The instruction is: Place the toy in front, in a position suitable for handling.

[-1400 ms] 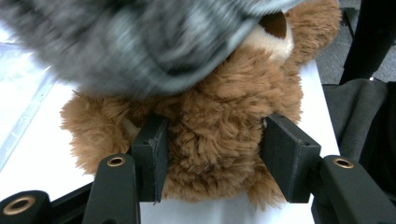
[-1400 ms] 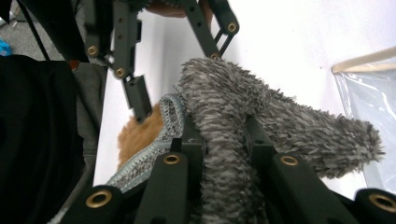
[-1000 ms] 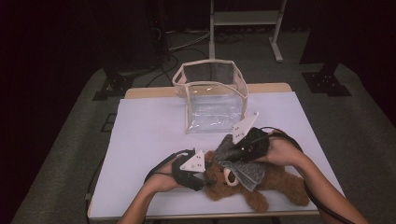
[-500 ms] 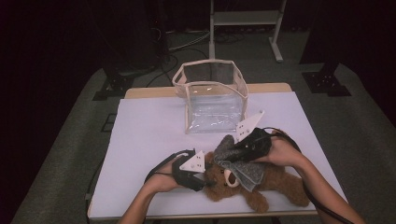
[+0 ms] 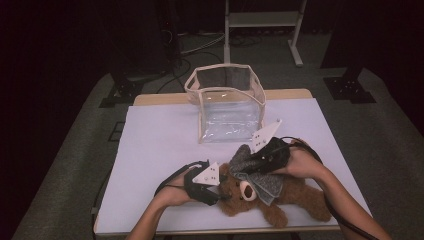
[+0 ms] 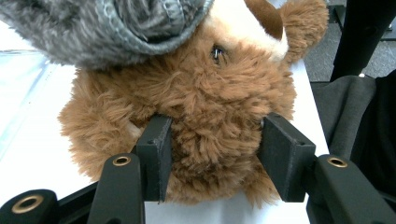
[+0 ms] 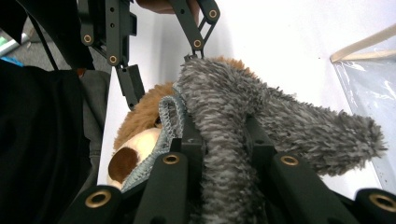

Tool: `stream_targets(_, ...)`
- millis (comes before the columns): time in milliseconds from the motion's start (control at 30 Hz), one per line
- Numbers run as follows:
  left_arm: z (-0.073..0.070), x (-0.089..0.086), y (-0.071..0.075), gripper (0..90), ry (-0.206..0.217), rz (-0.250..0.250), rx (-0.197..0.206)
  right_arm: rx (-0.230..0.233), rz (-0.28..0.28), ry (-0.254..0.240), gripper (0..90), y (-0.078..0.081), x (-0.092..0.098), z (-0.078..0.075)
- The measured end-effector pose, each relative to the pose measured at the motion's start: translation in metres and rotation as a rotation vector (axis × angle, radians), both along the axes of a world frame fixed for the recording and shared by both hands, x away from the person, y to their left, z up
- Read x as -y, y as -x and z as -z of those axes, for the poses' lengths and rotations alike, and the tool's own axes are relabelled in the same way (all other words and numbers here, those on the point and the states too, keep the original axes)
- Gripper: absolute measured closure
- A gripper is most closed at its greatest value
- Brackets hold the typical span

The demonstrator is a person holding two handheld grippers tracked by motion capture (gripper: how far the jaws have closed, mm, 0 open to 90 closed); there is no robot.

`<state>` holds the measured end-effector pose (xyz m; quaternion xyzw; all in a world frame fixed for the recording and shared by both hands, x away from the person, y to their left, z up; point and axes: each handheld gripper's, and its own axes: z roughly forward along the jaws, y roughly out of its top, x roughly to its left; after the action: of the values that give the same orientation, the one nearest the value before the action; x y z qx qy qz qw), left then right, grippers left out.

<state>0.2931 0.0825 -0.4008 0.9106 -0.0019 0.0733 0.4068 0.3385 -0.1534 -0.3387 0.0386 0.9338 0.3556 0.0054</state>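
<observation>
Lying on its back at the lower right of the high view, a brown teddy bear [image 5: 280, 197] rests on a white worktop [image 5: 160, 150] while a person works on it with a gripper in each hand. Its head points toward the lower middle of the frame. The left gripper [image 5: 216, 192] has its fingers [image 6: 156, 156] pressed into the fur on either side of the head, pinching it and holding it steady. The right gripper [image 5: 246, 165] pinches a fuzzy grey hat [image 5: 260, 175], with its fingers [image 7: 187, 140] clamped on a fold of the fabric near the ribbed hem; the hat drapes over the top of the head and partly across the face. A clear plastic bag [image 5: 227, 105] with a beige rim stands open behind them, toward the upper middle of the frame, well apart from the bear.

The step in hand looks like fitting the hat onto the head. To do it well, the left grip should stay firm so the head does not roll, while the right hand draws the hem down evenly over the crown. Pulling along the stretch of the hem, not across it, should keep the fabric from slipping out or bunching over the eyes.
</observation>
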Motion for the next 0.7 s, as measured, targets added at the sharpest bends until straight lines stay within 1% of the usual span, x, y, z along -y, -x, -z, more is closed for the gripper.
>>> stream_targets(67, 0.000, 0.000, 0.000, 47.2, 0.007, 0.000, -0.005, 0.000, -0.001, 0.007, 74.5, 0.000, 0.000, 0.000)
stream_targets(133, 0.001, 0.000, 0.001, 47.0, 0.007, 0.002, 0.001, -0.002, 0.005, 0.016, 74.5, 0.000, 0.006, 0.001)
stream_targets(167, 0.000, -0.001, 0.001, 47.0, 0.009, 0.002, 0.001, 0.000, 0.011, 0.039, 74.5, 0.001, 0.011, 0.002)
stream_targets(200, 0.000, -0.001, 0.001, 47.1, 0.009, 0.001, 0.001, 0.002, 0.017, 0.051, 74.5, 0.002, 0.016, 0.004)
stream_targets(267, -0.001, -0.001, 0.001, 47.1, 0.013, -0.001, -0.001, -0.015, 0.032, 0.050, 74.5, 0.003, 0.025, 0.007)
stream_targets(333, -0.006, -0.003, 0.000, 47.1, 0.015, -0.003, 0.003, -0.020, 0.044, 0.039, 74.6, 0.006, 0.031, 0.010)
stream_targets(367, -0.008, -0.003, 0.000, 47.0, 0.021, -0.007, 0.008, -0.020, 0.047, 0.034, 74.6, 0.007, 0.032, 0.011)
stream_targets(433, -0.014, -0.003, 0.000, 46.1, 0.056, -0.019, 0.011, -0.015, 0.042, 0.026, 74.6, 0.011, 0.033, 0.013)
stream_targets(467, -0.017, -0.002, 0.000, 45.1, 0.073, -0.027, 0.017, -0.020, 0.040, 0.026, 74.6, 0.013, 0.032, 0.013)
stream_targets(500, -0.019, -0.001, 0.000, 44.7, 0.078, -0.033, 0.017, -0.017, 0.033, 0.025, 74.6, 0.014, 0.032, 0.014)
stream_targets(567, -0.020, 0.004, 0.000, 44.7, 0.068, -0.028, 0.011, -0.016, 0.025, 0.032, 74.6, 0.017, 0.029, 0.014)
stream_targets(633, -0.016, 0.010, 0.000, 45.0, 0.028, -0.004, 0.008, -0.007, 0.023, 0.040, 74.6, 0.017, 0.027, 0.012)
stream_targets(667, -0.014, 0.013, 0.001, 44.1, 0.017, 0.000, 0.004, 0.004, 0.026, 0.040, 74.6, 0.017, 0.025, 0.010)
stream_targets(700, -0.013, 0.014, 0.002, 42.9, 0.014, 0.002, 0.006, 0.018, 0.031, 0.029, 74.5, 0.017, 0.025, 0.009)
